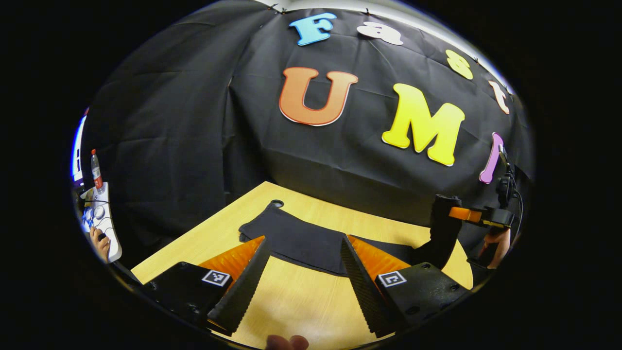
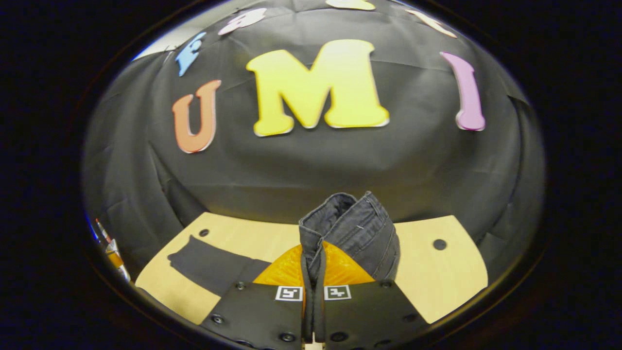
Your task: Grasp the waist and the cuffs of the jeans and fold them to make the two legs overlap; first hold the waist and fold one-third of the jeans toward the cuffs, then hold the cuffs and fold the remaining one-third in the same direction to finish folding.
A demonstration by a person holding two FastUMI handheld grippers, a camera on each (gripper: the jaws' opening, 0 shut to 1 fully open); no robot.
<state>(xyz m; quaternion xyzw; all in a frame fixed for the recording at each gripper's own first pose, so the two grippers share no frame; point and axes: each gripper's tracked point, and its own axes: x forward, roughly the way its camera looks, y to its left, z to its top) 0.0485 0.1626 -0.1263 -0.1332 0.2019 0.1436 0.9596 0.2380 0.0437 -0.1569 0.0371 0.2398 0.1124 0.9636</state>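
Right gripper (image 2: 313, 265) has its two fingers pressed together on a bunched fold of the jeans (image 2: 350, 228), with the waistband end standing up above the fingertips in the right gripper view. Seams and stitching show on that raised part, which hangs above the table (image 2: 437, 277). To the left of the raised bunch, the rest of the jeans lies flat and dark on the wooden top, reaching toward a small round hole (image 2: 204, 232) near the table's far left edge. A second hole (image 2: 440, 244) sits on the table to the right of the raised cloth.

Left gripper (image 1: 303, 262) hangs with its fingers spread wide and nothing between them, just short of the near edge of the jeans (image 1: 301, 238) in the left gripper view. The cloth lies flat across the table (image 1: 296, 301) beyond the fingertips, one corner ending beside a round hole (image 1: 277, 203). At the jeans' right end the cloth rises up into the other gripper (image 1: 444, 233), with a hand (image 1: 498, 245) behind it. Far left of the jeans, off the table, a bottle (image 1: 95, 170) stands upright.
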